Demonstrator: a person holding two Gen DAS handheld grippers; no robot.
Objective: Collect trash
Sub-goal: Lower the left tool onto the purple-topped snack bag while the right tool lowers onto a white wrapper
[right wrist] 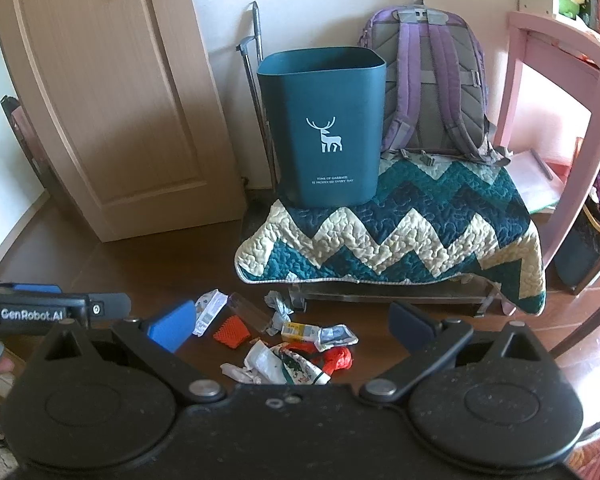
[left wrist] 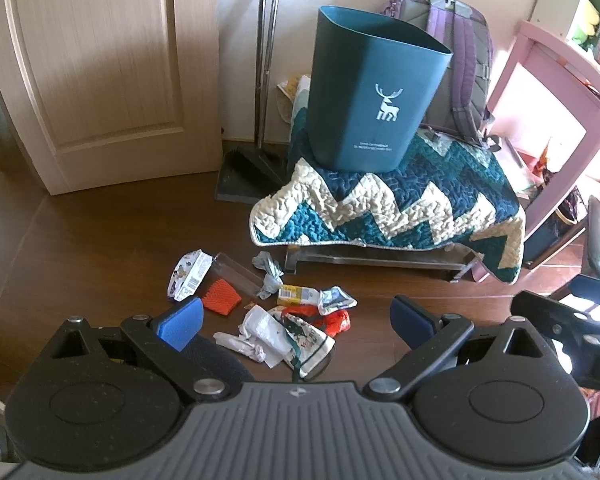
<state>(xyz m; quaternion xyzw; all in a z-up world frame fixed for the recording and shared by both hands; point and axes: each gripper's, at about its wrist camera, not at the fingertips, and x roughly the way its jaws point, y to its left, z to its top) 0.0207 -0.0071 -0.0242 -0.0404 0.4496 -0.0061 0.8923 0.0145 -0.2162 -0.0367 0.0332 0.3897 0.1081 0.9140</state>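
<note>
Hovering both claws above trash pile [left wrist: 268, 312] on floor, nothing picked yet. Left gripper [left wrist: 296, 320] spread wide, empty; right gripper [right wrist: 290, 326] spread too. Am eyeing teal bin [right wrist: 324, 128] standing on quilted stool [right wrist: 400, 236]. Next: am lowering onto one wrapper, pinching.

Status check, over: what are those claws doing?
Both claws open, empty. Trash pile on floor, untouched. Teal bin up on quilted bench. Path clear.

Below me the dark wood floor [left wrist: 100, 240] carries a scatter of wrappers [left wrist: 284, 316]. A quilt-covered bench [right wrist: 388, 240] holds the teal bin [right wrist: 324, 128] and a backpack [right wrist: 432, 88].
</note>
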